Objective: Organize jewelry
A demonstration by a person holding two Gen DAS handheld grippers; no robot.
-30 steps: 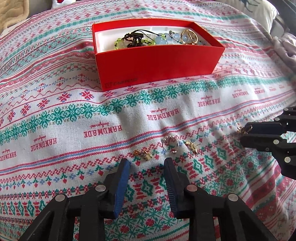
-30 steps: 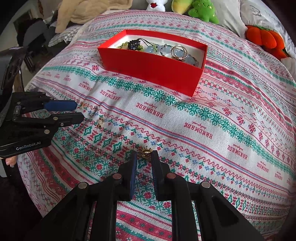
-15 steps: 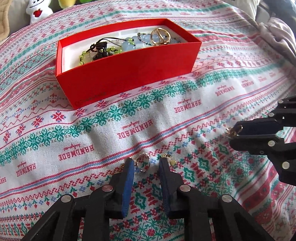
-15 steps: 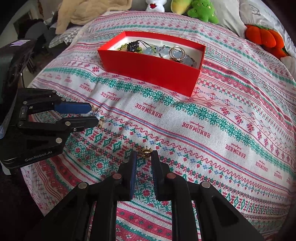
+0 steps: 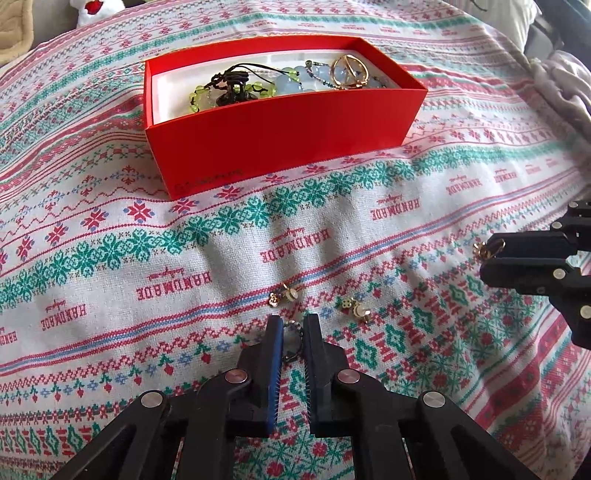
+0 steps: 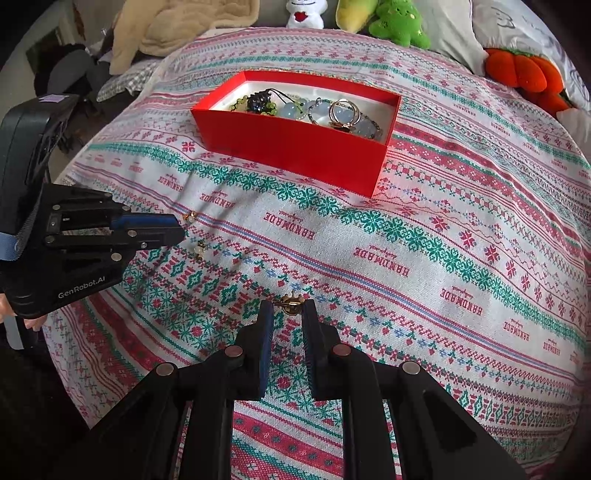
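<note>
My left gripper [image 5: 293, 325] points down at the patterned cloth; its jaws are closing, and a small round beaded earring [image 5: 291, 338] stands between the blue pads, touching both. Two small gold stud earrings [image 5: 282, 295] [image 5: 354, 308] lie just beyond its tips. My right gripper [image 6: 289, 308] is shut on a little gold earring [image 6: 290, 303] at its fingertips; in the left wrist view it reaches in from the right edge. The open red box [image 5: 280, 147] farther back holds bead bracelets, a black charm and a gold ring [image 5: 349, 72].
A red, green and white patterned cloth [image 6: 424, 258] covers the whole surface and drops away at the left. Plush toys [image 6: 399, 22] and pillows line the far edge, with an orange plush [image 6: 521, 74] at the right. A beige blanket [image 6: 177, 29] lies at the back left.
My left gripper has slid right along the row of earrings and narrowed its jaws around the round earring. The right gripper has kept still with its gold earring.
</note>
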